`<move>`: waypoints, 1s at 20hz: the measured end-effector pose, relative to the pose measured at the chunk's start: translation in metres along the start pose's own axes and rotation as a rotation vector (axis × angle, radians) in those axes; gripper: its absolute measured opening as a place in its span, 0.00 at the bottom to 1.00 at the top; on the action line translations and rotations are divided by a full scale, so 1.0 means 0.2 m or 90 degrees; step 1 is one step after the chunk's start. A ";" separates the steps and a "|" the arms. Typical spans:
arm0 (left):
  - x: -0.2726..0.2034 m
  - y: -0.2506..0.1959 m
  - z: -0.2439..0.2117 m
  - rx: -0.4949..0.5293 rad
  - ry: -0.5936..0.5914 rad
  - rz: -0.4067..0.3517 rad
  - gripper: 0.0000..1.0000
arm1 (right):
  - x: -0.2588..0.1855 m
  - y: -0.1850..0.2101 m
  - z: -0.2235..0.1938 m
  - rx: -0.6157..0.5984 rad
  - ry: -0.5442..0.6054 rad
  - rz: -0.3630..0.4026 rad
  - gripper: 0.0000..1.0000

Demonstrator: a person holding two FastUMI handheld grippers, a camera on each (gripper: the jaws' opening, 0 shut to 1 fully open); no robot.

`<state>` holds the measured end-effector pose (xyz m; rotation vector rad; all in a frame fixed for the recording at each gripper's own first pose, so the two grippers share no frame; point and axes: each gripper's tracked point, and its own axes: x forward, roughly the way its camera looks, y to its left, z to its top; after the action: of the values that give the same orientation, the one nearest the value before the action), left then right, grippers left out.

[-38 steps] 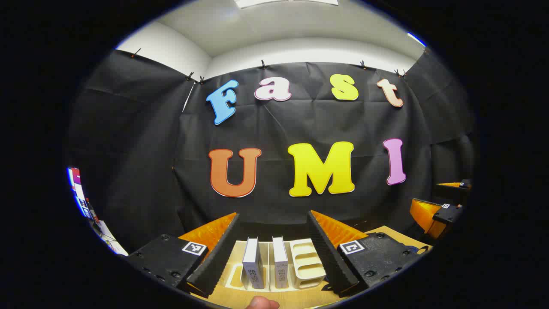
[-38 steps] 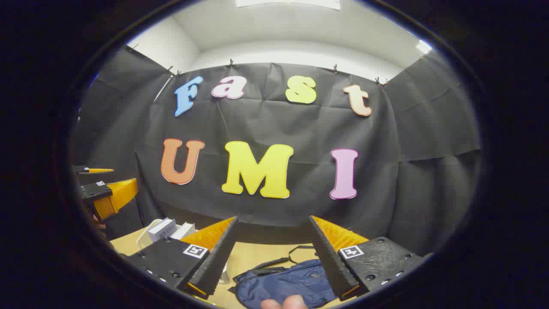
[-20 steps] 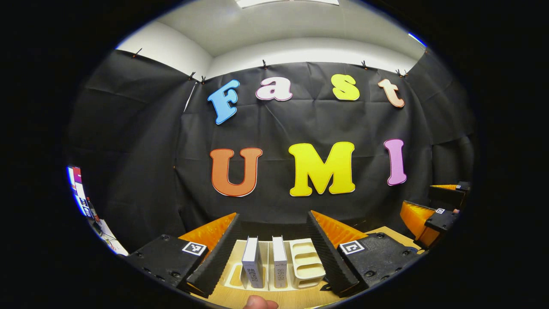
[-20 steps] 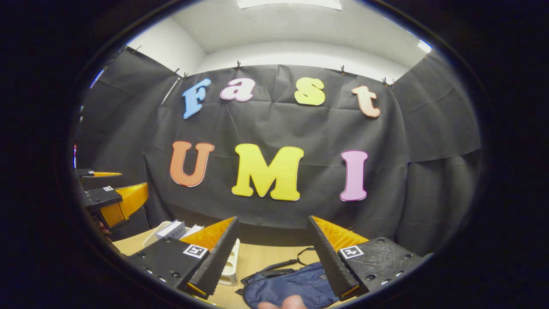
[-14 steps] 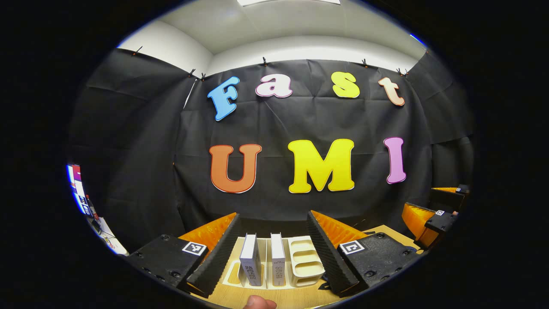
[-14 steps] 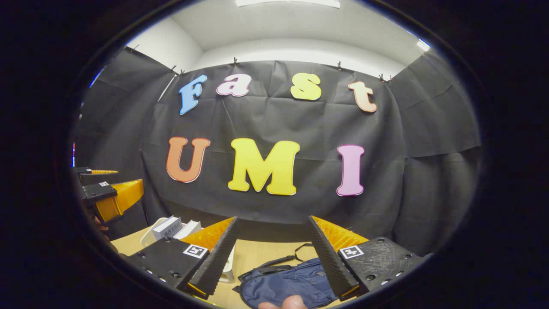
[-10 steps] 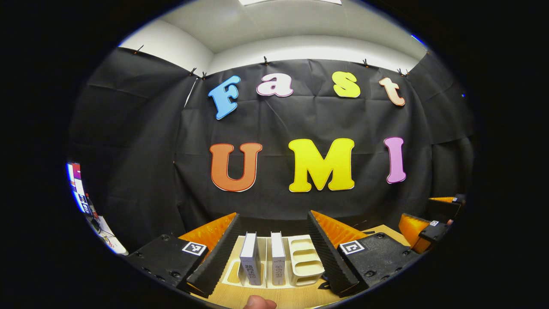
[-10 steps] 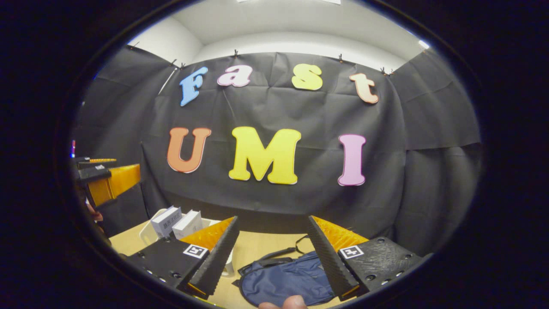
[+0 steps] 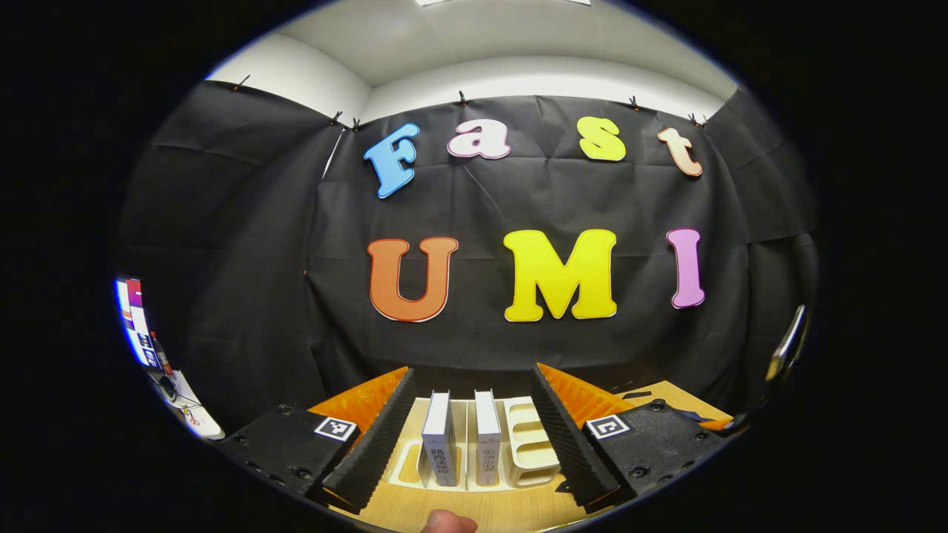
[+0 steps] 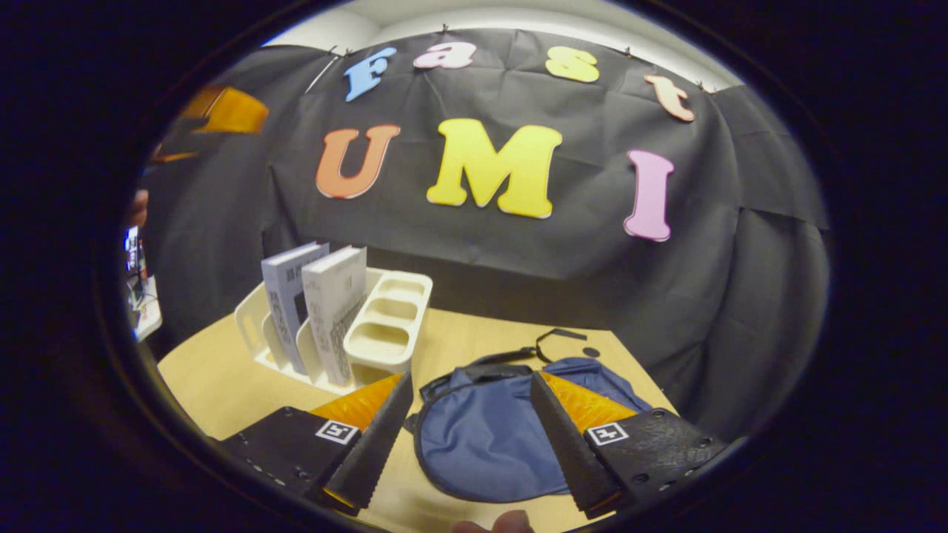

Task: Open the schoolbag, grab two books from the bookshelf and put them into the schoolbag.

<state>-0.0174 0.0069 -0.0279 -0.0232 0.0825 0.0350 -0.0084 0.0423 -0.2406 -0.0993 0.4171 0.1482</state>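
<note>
Both tongs spread wide and empty: right gripper [image 10: 466, 437] poised above the flat, unopened navy schoolbag [image 10: 489, 437] on the near right of the table [image 10: 215, 385]; left gripper [image 9: 470, 433] aimed at two upright books [image 9: 463, 437] in the white bookshelf [image 9: 529, 444], far left. Best lowered onto the bag's top seam near the strap [image 10: 533, 348], pinching the zipper pull (too small to pick out), then drawn along the curve.

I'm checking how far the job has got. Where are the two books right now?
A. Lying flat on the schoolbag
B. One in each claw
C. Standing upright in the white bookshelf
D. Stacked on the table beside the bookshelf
C: both books stand upright side by side in slots of the white bookshelf, apart from the blue schoolbag, and both claws are open and hold nothing.
</note>
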 end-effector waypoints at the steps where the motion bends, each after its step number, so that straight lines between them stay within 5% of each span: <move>1: 0.01 0.00 -0.01 0.000 0.003 0.001 0.96 | 0.04 0.02 -0.09 0.000 0.023 0.009 0.96; 11: 0.01 0.07 -0.08 0.017 0.031 0.022 0.96 | 0.35 0.13 -0.69 -0.069 0.185 0.026 0.96; 20: 0.02 0.12 -0.09 0.036 0.041 0.037 0.96 | 0.45 0.13 -0.76 -0.116 0.178 -0.020 0.98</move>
<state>-0.0156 0.0297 -0.0469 0.0346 0.1487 0.0897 0.0081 0.0590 -0.4163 -0.3080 0.6804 0.1415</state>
